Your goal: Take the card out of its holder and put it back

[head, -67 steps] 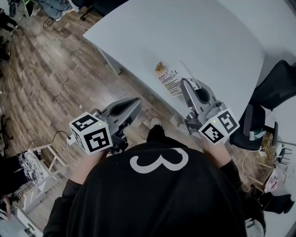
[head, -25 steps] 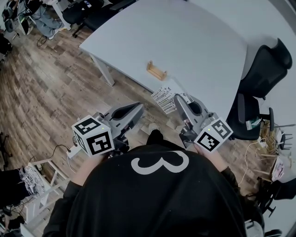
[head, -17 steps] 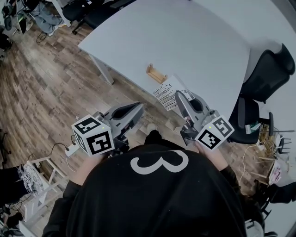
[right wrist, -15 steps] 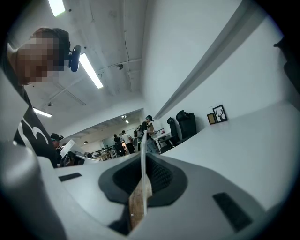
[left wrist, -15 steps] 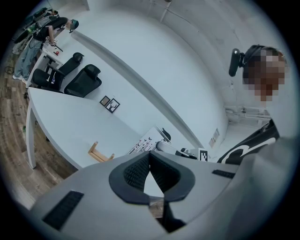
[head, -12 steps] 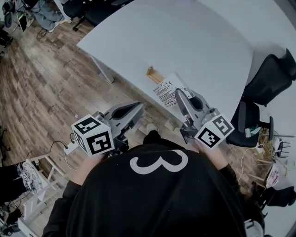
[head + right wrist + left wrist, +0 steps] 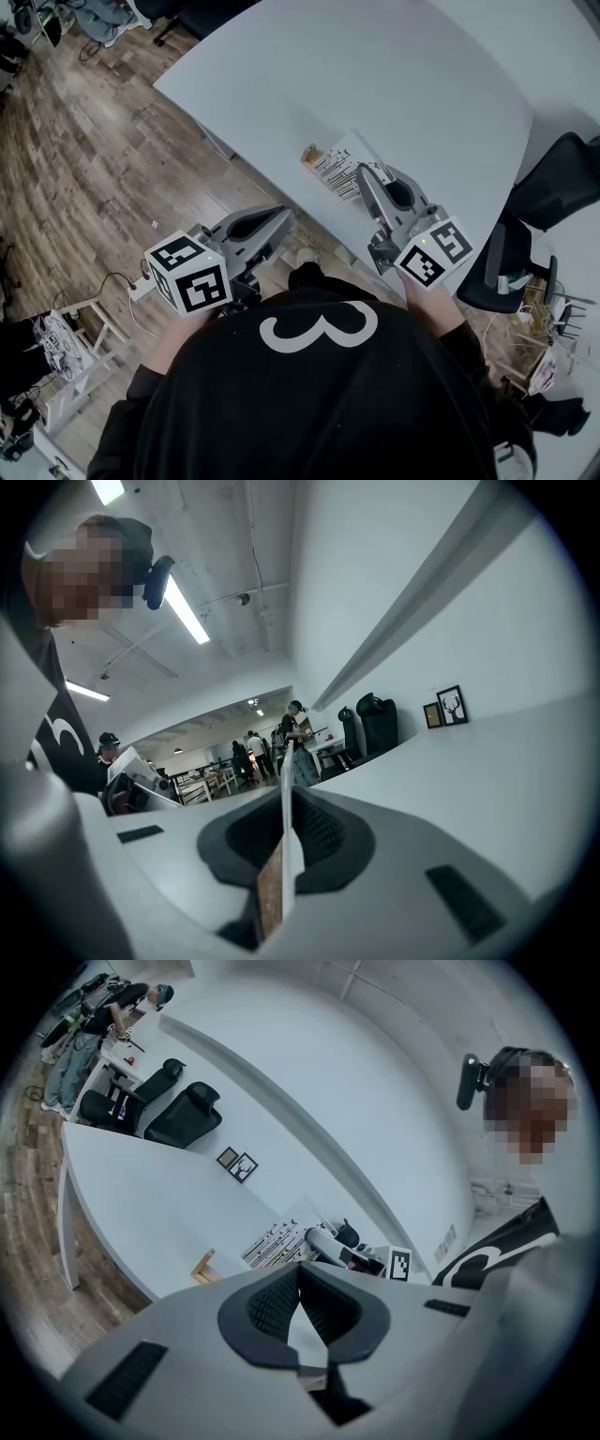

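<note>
A broad white table fills the view, with wood floor below its near edge; my right gripper has its jaws pinched narrow on the card, which stands edge-on between the pads and reaches out past the tips; from the head view its printed face leans over the table just in front of those jaws. My left gripper has its pads met at the tips with nothing between them; it hangs off the table's near edge, over the floor, well short of the work. The wooden holder sits on the table just beside the card's far corner; its slot looks empty, though I cannot tell whether the card's edge touches it. So I judge the first half done: the card is out and in my grip; what is left is the return: lining its lower edge with the slot, seating it, then letting go; the light holder may slide, so the idle left gripper could steady it.
</note>
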{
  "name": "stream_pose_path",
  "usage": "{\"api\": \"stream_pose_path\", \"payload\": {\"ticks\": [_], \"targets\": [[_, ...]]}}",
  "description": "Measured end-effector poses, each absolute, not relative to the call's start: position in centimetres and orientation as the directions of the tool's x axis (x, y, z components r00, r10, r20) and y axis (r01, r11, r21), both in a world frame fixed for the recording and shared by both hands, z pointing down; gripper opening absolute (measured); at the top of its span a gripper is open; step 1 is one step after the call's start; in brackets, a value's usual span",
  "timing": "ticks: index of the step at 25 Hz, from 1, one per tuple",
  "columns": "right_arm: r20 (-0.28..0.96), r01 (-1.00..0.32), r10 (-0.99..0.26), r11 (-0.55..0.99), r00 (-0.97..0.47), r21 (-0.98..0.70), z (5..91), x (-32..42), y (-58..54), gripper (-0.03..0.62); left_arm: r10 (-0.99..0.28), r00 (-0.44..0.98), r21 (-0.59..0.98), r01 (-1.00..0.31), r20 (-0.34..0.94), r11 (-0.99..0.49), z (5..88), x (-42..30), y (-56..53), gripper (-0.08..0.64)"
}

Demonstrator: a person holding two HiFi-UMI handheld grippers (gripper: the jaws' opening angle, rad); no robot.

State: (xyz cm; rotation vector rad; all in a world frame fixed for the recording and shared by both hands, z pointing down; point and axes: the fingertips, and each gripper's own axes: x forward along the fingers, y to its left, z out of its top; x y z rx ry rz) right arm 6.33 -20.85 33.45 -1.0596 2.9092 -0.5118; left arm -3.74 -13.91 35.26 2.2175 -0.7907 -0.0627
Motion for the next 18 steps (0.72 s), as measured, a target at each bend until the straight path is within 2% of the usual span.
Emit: {"api": "stream_pose_path", "payload": {"ticks": [18], "targets": [[0.173,-0.619,-0.594,0.744,-0.785,-0.253,37.6,4.6,-25.2,0.025,-0.557,0.792,0.701,-0.545,0.251,-0.46,37.4,-4.4,-16.0,0.014]]}}
